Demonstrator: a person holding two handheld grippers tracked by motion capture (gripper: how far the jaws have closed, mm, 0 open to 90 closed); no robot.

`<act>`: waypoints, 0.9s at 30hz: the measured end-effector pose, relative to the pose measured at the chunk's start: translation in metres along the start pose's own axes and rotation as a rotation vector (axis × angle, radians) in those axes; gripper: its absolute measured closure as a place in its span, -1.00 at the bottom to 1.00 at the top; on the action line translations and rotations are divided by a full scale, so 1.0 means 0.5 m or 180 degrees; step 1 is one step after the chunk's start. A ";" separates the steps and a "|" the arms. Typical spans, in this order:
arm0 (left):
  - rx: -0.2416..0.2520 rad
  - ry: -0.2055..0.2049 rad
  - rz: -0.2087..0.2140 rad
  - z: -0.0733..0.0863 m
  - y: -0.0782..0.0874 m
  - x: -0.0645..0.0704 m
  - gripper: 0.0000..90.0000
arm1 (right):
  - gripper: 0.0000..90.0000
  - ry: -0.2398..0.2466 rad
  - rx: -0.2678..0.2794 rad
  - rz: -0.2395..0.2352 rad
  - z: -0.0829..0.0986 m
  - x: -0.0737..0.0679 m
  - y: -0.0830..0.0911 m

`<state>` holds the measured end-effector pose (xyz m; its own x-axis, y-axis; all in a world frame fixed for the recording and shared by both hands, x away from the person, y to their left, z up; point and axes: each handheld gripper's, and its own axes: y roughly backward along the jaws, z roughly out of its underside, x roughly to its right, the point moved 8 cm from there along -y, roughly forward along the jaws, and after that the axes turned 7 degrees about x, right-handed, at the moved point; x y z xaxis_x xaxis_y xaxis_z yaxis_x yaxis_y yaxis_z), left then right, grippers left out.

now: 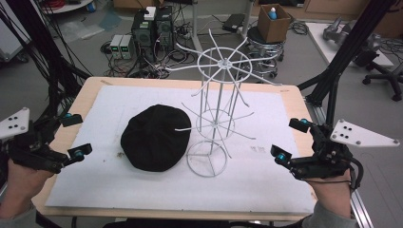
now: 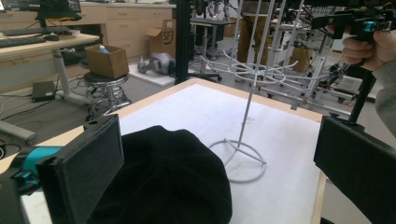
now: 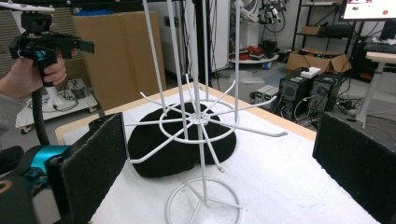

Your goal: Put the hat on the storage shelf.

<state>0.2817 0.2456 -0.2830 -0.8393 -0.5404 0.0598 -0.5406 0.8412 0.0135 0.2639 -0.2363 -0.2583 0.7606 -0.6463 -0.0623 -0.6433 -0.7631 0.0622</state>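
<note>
A black soft cap (image 1: 155,137) lies flat on the white mat, left of centre; it also lies close ahead in the left gripper view (image 2: 168,182) and behind the wires in the right gripper view (image 3: 154,154). Touching its right side stands a white wire rack (image 1: 215,114) with spoke arms on two levels and a ring base (image 2: 238,158) (image 3: 201,121). My left gripper (image 1: 75,135) hovers open at the table's left edge, nothing between its pads (image 2: 88,172). My right gripper (image 1: 291,140) hovers open at the right edge, its pads (image 3: 93,163) wide apart.
The white mat (image 1: 142,187) covers a wooden table (image 1: 90,92). Beyond the far edge are computer towers (image 1: 152,28), floor cables, a stool carrying a cardboard box (image 1: 272,21), and black frame struts (image 1: 349,47) at the right.
</note>
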 end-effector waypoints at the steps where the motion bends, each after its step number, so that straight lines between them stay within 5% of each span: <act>1: 0.0005 0.0003 0.0002 0.001 -0.001 0.000 -0.96 | -0.95 0.0001 0.0002 0.0003 0.000 0.001 0.000; 15: -0.0031 0.0025 -0.0191 0.015 -0.006 -0.022 -0.96 | -0.95 -0.0045 -0.0053 0.0010 0.009 0.009 -0.004; 27: -0.0085 0.0042 -0.0220 0.035 -0.039 -0.033 -0.96 | -0.95 -0.0090 -0.0067 -0.0013 0.012 0.015 -0.012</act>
<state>0.3051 0.2378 -0.3017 -0.7992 -0.5969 0.0709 -0.5953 0.8023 0.0447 0.2729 -0.2369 -0.2653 0.7602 -0.6433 -0.0907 -0.6380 -0.7656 0.0827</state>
